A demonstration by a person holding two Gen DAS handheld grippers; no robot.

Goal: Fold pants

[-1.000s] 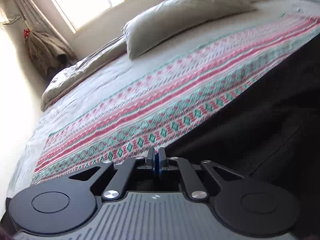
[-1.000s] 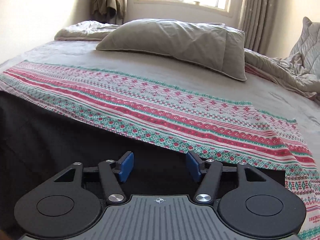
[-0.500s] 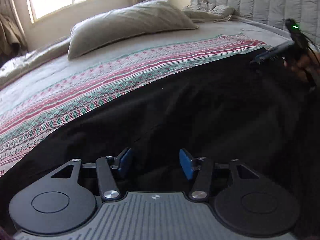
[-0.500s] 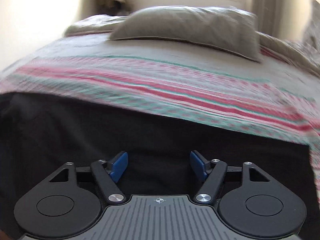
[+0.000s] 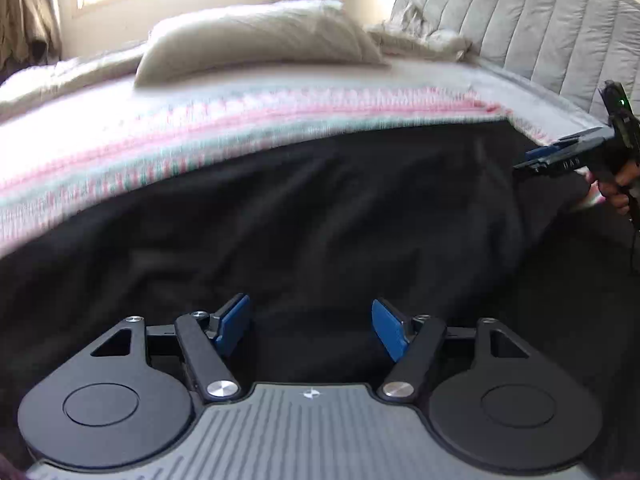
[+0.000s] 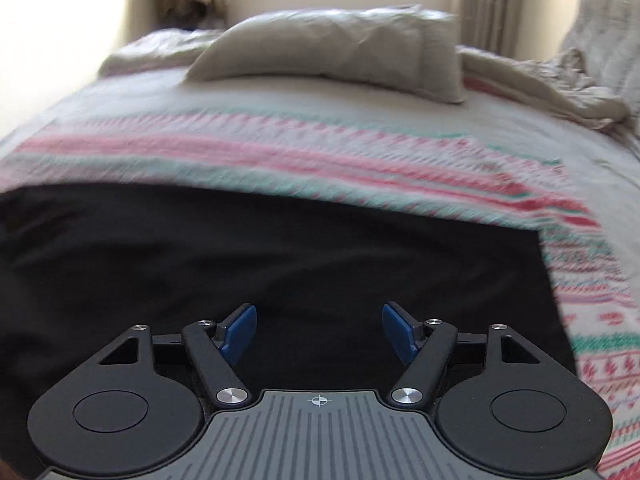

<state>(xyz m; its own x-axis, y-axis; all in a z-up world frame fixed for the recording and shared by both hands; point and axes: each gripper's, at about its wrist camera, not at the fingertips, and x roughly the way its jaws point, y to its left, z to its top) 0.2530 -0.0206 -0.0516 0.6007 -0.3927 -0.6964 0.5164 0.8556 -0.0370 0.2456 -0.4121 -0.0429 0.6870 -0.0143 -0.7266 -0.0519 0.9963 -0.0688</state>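
both grippers are empty: the left gripper (image 5: pixel 311 326) is opening its jaws and the right gripper (image 6: pixel 319 332) stands spread. the black fabric pants (image 5: pixel 320 216) lie flat on the striped pink-and-teal woven blanket (image 5: pixel 160 144), directly below and ahead of each. their long axis runs side to side, with the right gripper near the right-hand end.

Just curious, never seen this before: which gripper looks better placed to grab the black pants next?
Probably the right gripper: it sits at the pants' far corner. The left gripper's jaws are opening over mid-cloth.

The left claw (image 5: pixel 311 328) has let go, its jaws opening above the pants (image 5: pixel 320 216).
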